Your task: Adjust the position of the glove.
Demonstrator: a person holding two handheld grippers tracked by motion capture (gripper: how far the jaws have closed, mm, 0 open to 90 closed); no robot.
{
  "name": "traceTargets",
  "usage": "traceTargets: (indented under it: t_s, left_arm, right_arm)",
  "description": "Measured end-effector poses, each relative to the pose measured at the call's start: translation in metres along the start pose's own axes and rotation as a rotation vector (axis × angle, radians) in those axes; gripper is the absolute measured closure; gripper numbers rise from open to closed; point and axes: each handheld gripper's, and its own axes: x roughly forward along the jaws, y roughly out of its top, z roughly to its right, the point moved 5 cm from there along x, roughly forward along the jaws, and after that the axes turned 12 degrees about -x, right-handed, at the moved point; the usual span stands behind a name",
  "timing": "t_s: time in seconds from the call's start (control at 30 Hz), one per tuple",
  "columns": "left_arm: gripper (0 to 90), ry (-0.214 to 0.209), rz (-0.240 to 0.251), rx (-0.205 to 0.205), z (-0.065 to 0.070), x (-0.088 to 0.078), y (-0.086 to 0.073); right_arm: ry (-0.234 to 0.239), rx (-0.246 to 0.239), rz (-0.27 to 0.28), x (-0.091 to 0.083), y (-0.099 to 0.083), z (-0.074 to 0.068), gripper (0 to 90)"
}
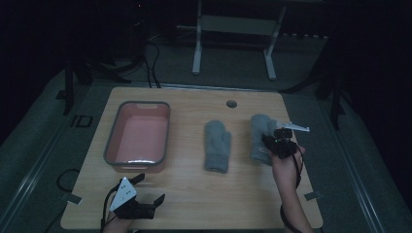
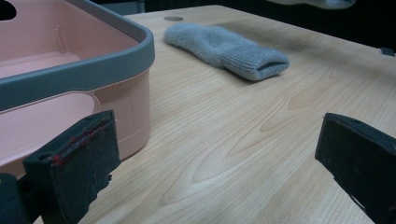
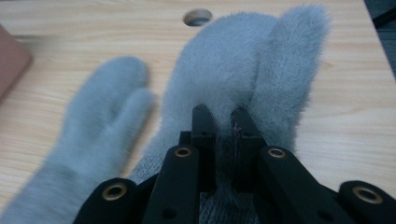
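Now | right tool point(image 3: 223, 122): clamped on right mitten point(image 3: 243, 70) | left tool point(image 2: 219, 158): wide apart, holding nothing, beside pink bin point(image 2: 93, 70)

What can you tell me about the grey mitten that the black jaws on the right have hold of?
The held mitten is grey and fluffy, like fleece or wool, with a ribbed knit cuff at its near end. Its thumb sticks up on the right in the right gripper view. The right gripper is shut on it, pinching the fabric near the cuff. It sits at the right of the wooden table, beside the other mitten, not touching it; whether it is lifted off the wood is unclear.
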Motion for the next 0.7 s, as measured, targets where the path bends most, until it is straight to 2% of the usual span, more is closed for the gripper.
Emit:
traceTargets:
  t_s: [0.13,0.3,0.53,0.7]
  left_arm:
    - [0.2,-0.002,-0.001,0.001,0.0,0.0,0.0]
    - [0.2,-0.001,0.002,0.001,0.0,-0.001,0.0]
    - [0.2,-0.002,0.001,0.003,0.001,-0.002,0.0]
    - [0.2,-0.003,-0.003,0.004,0.001,-0.001,0.0]
  right_arm:
    - [0.019,-0.003,0.014,-0.001,0.014,-0.016,82.8]
    - [0.038,-0.032,0.027,0.002,0.027,-0.041,82.8]
    - [0.075,-0.055,0.034,0.009,0.038,-0.074,82.8]
    - [0.102,-0.062,0.041,0.015,0.043,-0.093,82.8]
